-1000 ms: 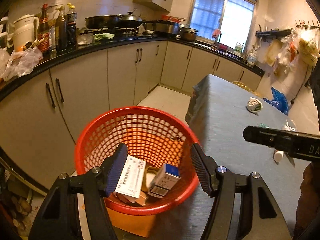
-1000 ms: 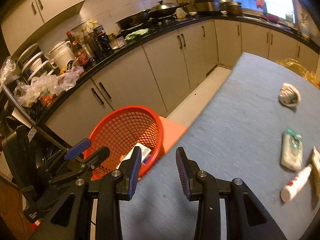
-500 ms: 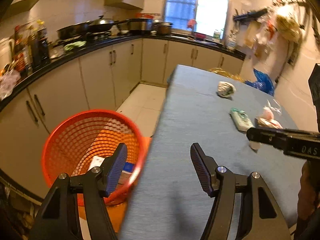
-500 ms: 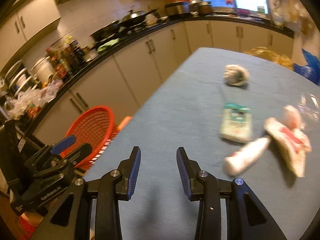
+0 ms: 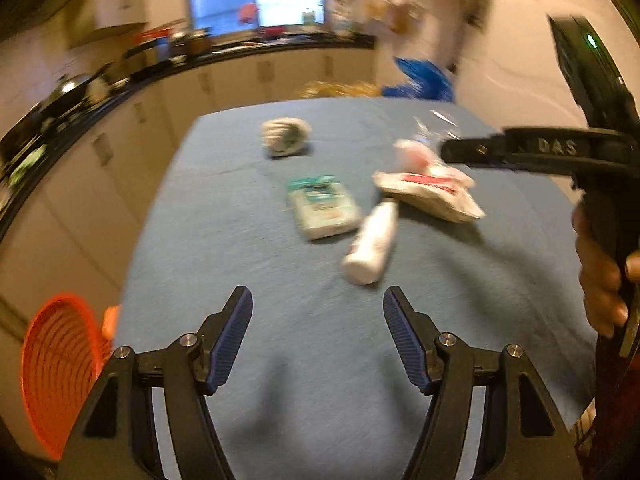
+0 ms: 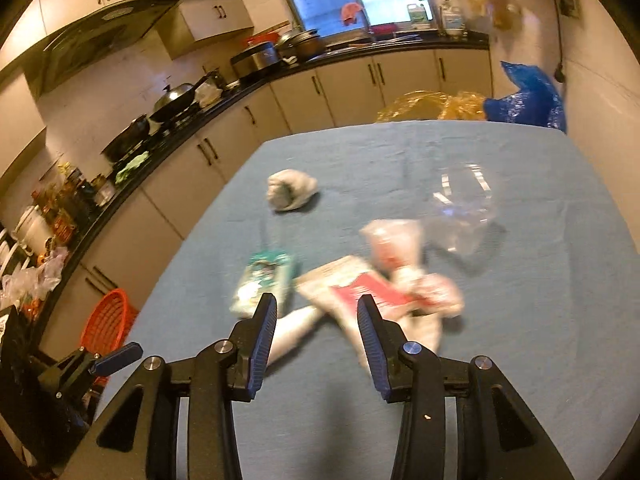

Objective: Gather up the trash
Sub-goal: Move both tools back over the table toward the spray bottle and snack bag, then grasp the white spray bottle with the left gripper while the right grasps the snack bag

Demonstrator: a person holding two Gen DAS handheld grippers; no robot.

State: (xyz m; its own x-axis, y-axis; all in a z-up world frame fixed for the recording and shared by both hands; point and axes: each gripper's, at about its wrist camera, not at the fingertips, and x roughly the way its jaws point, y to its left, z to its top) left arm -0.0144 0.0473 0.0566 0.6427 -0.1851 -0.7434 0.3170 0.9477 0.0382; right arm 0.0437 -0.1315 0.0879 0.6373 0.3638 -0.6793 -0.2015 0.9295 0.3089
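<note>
On the blue tablecloth [image 5: 248, 240] lie a crumpled tissue ball [image 5: 285, 136], a green-and-white wipes pack [image 5: 322, 205], a white tube [image 5: 372, 244], a white-and-red wrapper [image 5: 430, 194] and clear plastic [image 5: 436, 124]. My left gripper [image 5: 318, 308] hovers short of the tube, open and empty, its jaws opening slightly. My right gripper [image 6: 316, 312] hangs just before the wrapper [image 6: 360, 292] and tube [image 6: 292, 332], its jaws opening, pads pressing on nothing. The wipes pack [image 6: 264, 280], tissue ball [image 6: 290, 190] and clear plastic [image 6: 464, 216] lie farther off. The picture is motion-blurred.
A red mesh basket [image 5: 60, 372] stands on the floor off the table's left edge, also in the right wrist view [image 6: 106, 320]. Kitchen cabinets and a cluttered black counter [image 6: 168, 120] run along the left and back. A blue bag [image 6: 528, 98] sits beyond the far corner.
Both grippers have swung from over the red basket to the right, above the table. The trash pieces now lie straight ahead. The right jaws stand wider apart.
</note>
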